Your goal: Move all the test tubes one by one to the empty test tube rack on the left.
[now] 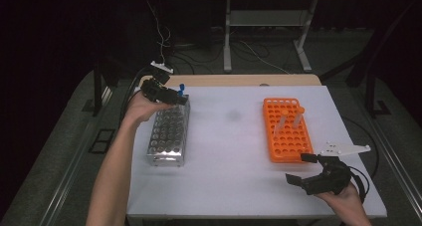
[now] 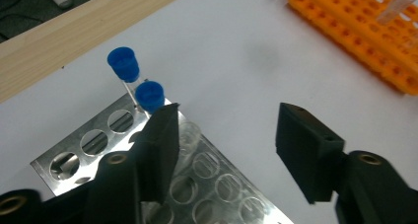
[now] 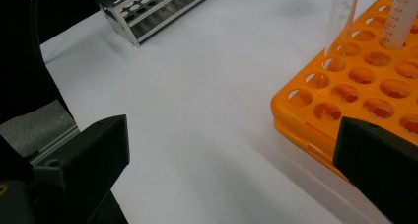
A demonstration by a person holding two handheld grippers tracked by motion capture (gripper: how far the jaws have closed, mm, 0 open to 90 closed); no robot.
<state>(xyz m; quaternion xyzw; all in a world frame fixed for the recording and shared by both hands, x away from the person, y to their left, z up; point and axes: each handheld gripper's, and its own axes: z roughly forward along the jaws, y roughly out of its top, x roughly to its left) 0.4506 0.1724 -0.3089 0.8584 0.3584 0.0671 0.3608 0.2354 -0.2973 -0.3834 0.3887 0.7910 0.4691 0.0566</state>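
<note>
While raised over the metal rack (image 1: pixel 169 131), left gripper (image 2: pixel 226 150) — jaws parted

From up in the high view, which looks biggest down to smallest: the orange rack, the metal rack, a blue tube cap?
1. Orange rack
2. Metal rack, slightly smaller in footprint, though it looks close
3. Blue tube cap, by far the smallest

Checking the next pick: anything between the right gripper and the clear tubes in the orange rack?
Nothing visible. The right gripper, jaws open, sits off the near end of the orange rack; between it and the clear tubes lie empty rack holes.
</note>
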